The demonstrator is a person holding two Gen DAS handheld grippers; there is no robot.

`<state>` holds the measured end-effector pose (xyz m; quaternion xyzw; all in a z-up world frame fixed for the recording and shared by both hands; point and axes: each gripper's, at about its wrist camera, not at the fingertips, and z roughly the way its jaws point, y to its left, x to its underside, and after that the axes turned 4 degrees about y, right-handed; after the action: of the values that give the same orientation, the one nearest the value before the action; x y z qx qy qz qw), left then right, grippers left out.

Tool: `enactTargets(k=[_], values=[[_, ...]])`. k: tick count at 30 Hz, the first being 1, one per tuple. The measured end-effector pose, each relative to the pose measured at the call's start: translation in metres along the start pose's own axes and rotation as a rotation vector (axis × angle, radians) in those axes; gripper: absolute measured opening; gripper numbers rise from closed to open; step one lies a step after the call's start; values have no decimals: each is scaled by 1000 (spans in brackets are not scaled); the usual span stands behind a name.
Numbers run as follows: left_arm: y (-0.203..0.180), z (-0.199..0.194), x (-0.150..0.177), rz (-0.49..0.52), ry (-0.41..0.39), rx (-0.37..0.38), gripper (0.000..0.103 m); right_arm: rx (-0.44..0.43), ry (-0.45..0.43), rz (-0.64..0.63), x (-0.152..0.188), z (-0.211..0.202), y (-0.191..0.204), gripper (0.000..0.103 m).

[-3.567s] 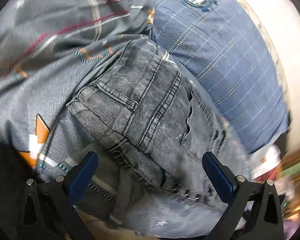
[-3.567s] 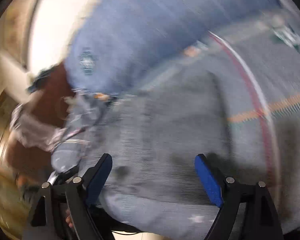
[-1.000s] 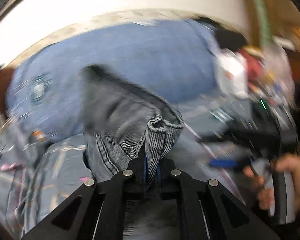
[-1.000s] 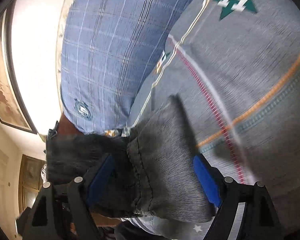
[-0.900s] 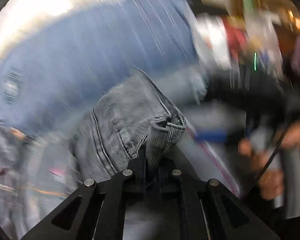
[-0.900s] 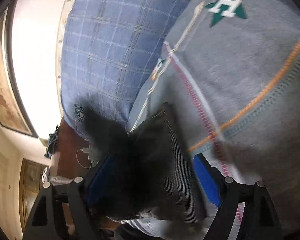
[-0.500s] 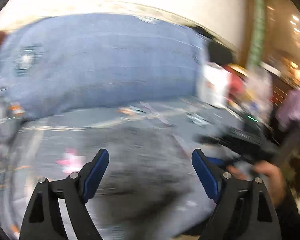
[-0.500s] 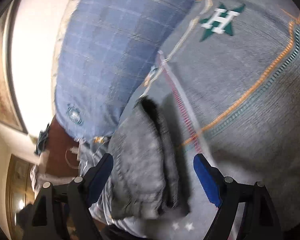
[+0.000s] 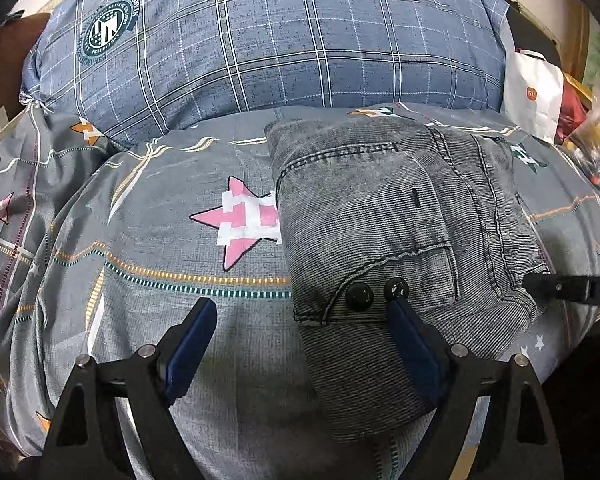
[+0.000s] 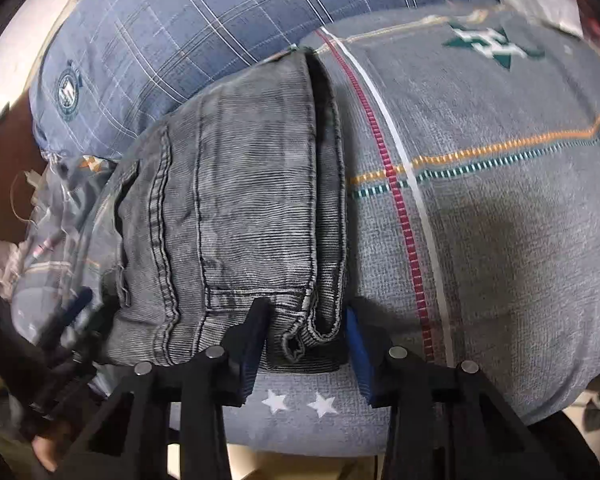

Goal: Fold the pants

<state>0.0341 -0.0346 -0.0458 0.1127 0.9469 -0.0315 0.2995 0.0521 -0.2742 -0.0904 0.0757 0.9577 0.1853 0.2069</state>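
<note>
My left gripper (image 9: 296,344) stands wide, holding nothing; its right finger lies over the near edge of the pants (image 9: 400,240), its left over the bare bedspread (image 9: 140,300). The pants sit as a compact folded bundle on the bedspread, in front of the blue checked pillow (image 9: 260,40). I judge the folding nearly done, with squaring up the bundle left to do. My right gripper (image 10: 304,344) is at a middling opening around the thick hem corner of the pants (image 10: 240,208); whether the pads pinch the cloth I cannot tell. Next I would press the stack flat and ease both tools away without dragging a layer. The left view alone shows the pocket and two black buttons (image 9: 376,292); the right view alone shows the stacked layers edge-on.
</note>
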Motion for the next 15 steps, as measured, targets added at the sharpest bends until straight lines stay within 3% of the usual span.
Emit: enactTargets(k=[3, 5, 8, 12, 15], values=[[10, -29, -2, -50, -72, 41, 87, 24, -1, -23, 0, -9, 10, 44], [4, -41, 0, -9, -120, 23, 87, 22, -26, -24, -2, -20, 14, 44], [-16, -9, 9, 110, -7, -44, 88, 18, -126, -5, -13, -47, 19, 44], [-11, -6, 15, 43, -28, -14, 89, -26, -209, -79, -40, -68, 42, 63], [-10, -5, 15, 60, -39, -15, 90, -54, -221, -151, -69, -62, 71, 63]])
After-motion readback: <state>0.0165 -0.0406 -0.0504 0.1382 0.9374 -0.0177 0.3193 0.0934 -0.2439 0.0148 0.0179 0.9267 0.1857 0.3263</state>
